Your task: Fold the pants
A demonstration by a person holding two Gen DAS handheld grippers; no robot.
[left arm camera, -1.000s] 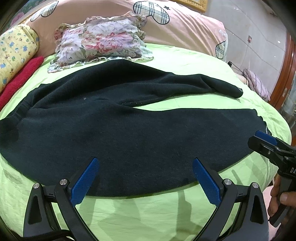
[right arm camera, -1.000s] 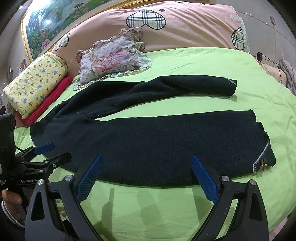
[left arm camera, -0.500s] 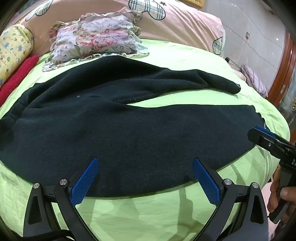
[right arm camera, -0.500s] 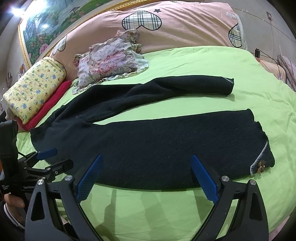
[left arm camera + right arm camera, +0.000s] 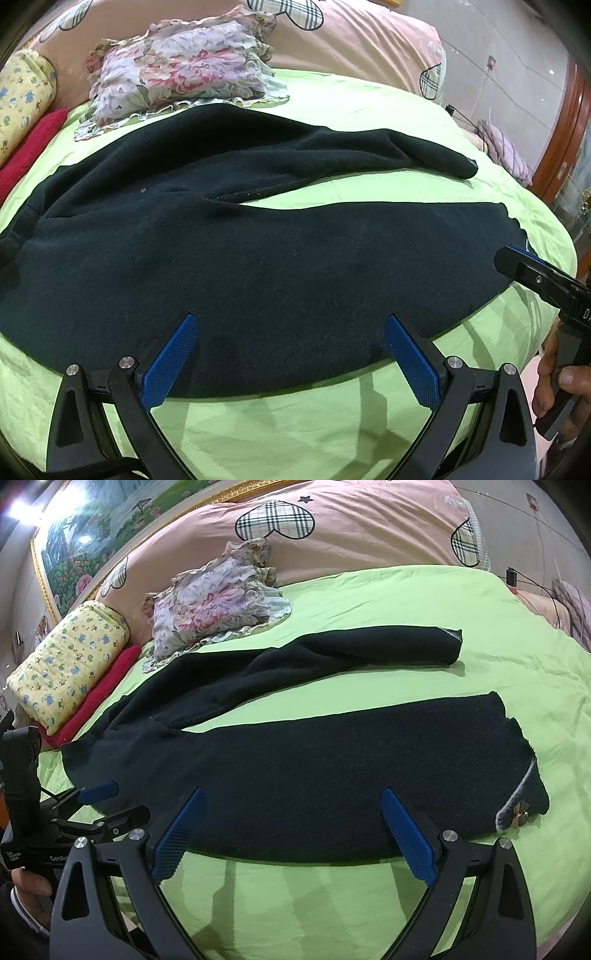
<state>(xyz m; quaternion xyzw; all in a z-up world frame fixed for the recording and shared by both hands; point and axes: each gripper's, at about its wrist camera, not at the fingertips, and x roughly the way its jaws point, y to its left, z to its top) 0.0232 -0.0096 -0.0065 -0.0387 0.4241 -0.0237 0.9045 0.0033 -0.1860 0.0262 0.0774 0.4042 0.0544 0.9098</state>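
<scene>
While both tongs point(image 5: 290, 356) point(image 5: 293, 834) gape, dark pants point(image 5: 332, 764) lie spread on green sheet point(image 5: 369, 594), pink bedding point(image 5: 369, 520) behind

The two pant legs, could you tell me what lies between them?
Only bare green sheet shows between the far leg and near leg, clearest in the right wrist view.

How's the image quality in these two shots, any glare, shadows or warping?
Left wrist view: strong fisheye bulge; the black fleece pants swallow detail; soft gripper shadows stripe the lime green bedsheet. Right wrist view: bright glare on the framed landscape painting at top left, dark vignetted corners, everything reasonably sharp.
</scene>
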